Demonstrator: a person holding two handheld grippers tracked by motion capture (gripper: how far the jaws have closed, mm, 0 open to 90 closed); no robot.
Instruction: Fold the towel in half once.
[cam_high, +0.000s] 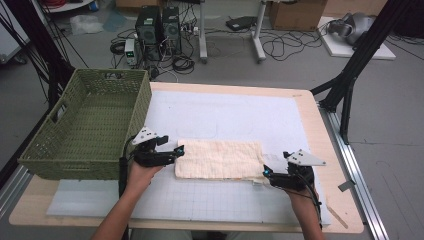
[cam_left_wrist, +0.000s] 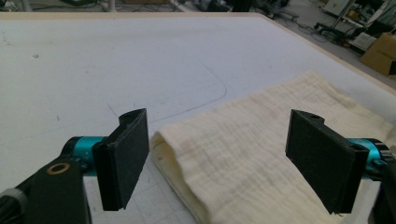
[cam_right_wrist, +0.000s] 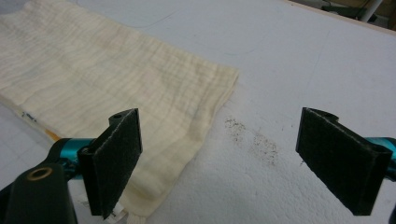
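A folded cream cloth (cam_high: 220, 159) lies flat on the white mat in the middle of the table. My left gripper (cam_high: 179, 150) rests at the cloth's left end, its jaws wide apart; in the left gripper view the cloth (cam_left_wrist: 261, 154) lies between and beyond the open gripper (cam_left_wrist: 229, 161), untouched by the pads. My right gripper (cam_high: 266, 172) sits at the cloth's near right corner, also open. In the right gripper view the cloth's (cam_right_wrist: 112, 79) corner reaches under the left fingertip (cam_right_wrist: 116, 161) of that gripper (cam_right_wrist: 229, 163), and nothing is gripped.
A green woven basket (cam_high: 75, 145) stands at the table's left side, close beside my left hand. The white gridded mat (cam_high: 240, 120) covers most of the wooden table (cam_high: 312, 115). A dark speckled smudge (cam_right_wrist: 254, 137) marks the mat near the cloth's end. Cables and computer towers (cam_high: 157, 27) are on the floor beyond.
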